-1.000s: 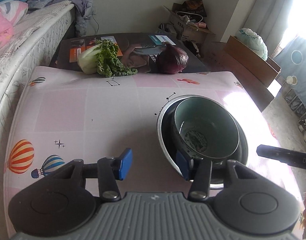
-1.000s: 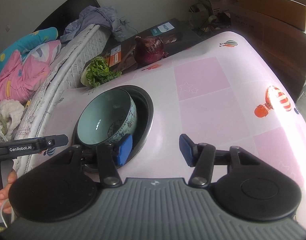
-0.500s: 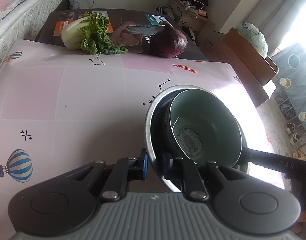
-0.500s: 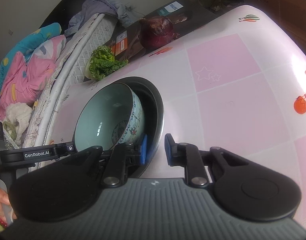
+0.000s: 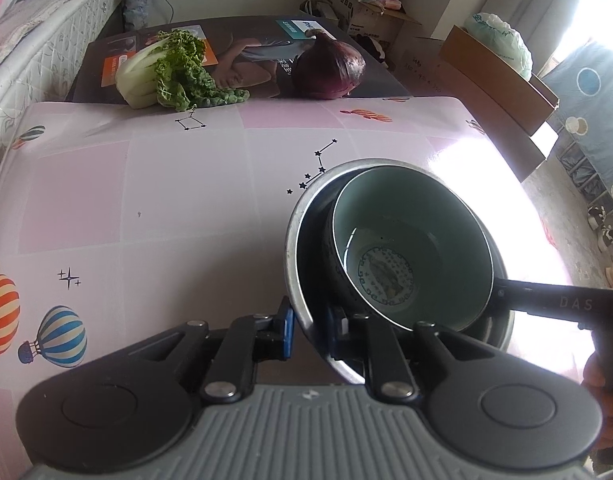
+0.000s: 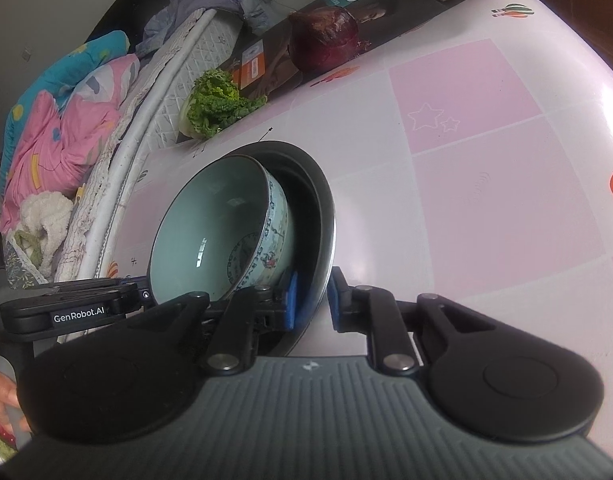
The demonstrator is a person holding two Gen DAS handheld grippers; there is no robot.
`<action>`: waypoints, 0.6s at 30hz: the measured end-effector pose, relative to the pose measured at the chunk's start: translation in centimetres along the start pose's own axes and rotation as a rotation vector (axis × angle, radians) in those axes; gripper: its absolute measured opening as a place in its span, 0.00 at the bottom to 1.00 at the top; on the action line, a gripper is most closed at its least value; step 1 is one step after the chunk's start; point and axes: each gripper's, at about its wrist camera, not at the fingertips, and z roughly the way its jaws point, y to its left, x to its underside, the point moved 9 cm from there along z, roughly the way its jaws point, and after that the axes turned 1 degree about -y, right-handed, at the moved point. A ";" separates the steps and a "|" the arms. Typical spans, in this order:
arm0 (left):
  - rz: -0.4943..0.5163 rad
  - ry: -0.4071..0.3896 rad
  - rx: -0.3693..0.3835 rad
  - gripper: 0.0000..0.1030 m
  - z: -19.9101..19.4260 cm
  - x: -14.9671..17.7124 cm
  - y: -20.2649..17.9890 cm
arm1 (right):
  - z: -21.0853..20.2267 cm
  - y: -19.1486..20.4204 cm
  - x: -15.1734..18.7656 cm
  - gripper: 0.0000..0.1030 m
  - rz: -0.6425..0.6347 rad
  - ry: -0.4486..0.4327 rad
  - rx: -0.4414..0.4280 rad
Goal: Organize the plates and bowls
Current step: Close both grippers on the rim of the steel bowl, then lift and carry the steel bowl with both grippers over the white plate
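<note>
A steel bowl [image 5: 296, 232] stands on the pink tablecloth [image 5: 146, 200], and a pale green ceramic bowl [image 5: 410, 240] leans tilted inside it. My left gripper [image 5: 311, 330] grips the steel rim at its near edge, one blue pad outside and one inside; its jaws are easing open slightly, with the rim still pinched. In the right wrist view my right gripper [image 6: 312, 300] clamps the steel bowl [image 6: 326, 208] on the opposite side in the same way, its jaws also easing a little. The ceramic bowl [image 6: 210, 216] shows its painted outer wall there.
A leafy green vegetable [image 5: 166, 72] and a purple cabbage [image 5: 330, 68] lie at the table's far edge on a dark printed box. A bed with bedding [image 6: 58, 132] runs along the left side. Cardboard boxes [image 5: 498, 64] stand on the right.
Both grippers came down onto the steel bowl from either side. Each went from wide open to shut on the rim. The view has since held steady.
</note>
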 end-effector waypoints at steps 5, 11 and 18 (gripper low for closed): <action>0.016 0.000 -0.015 0.17 0.5 -0.2 0.0 | 0.7 -0.5 -0.3 0.15 0.045 0.007 -0.023; 0.065 -0.014 -0.046 0.17 0.6 -0.3 -0.3 | 0.6 -0.1 -0.2 0.15 0.011 0.003 -0.002; 0.098 -0.033 -0.065 0.17 0.4 -0.4 -0.6 | 0.5 0.1 -0.2 0.15 -0.001 0.005 0.004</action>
